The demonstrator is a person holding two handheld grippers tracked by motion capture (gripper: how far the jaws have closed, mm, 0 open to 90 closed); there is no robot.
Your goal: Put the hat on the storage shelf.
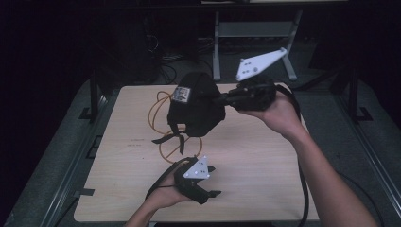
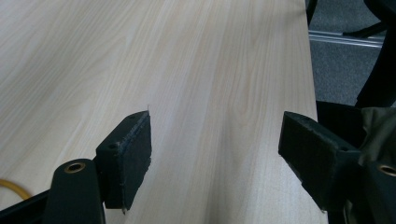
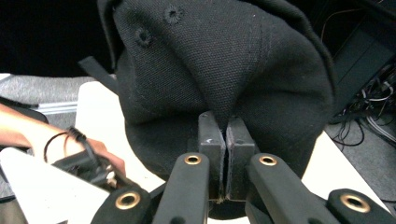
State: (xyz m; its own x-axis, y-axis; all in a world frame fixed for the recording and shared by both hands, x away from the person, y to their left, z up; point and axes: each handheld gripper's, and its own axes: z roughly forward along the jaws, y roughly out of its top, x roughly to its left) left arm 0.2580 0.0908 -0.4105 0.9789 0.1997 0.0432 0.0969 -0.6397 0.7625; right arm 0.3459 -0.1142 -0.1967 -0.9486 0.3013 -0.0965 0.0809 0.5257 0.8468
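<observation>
A black cap (image 1: 196, 106) with a small label on it hangs above the middle of the wooden table (image 1: 265, 161), its straps dangling. My right gripper (image 1: 222, 100) holds it from the right, level, with the jaws pinched on a fold of the cap's cloth. In the right gripper view the black cap (image 3: 224, 60) bunches up just ahead of the right gripper (image 3: 226, 135), whose pads meet on the fabric. My left gripper (image 1: 213, 182) rests low near the table's front edge. In the left gripper view the left gripper (image 2: 215, 154) stands open over bare wood.
A loop of orange cable (image 1: 161, 127) lies on the table under and left of the cap. A grey metal stand (image 1: 255, 33) rises behind the table's far edge. Dark floor and frame rails surround the table on both sides.
</observation>
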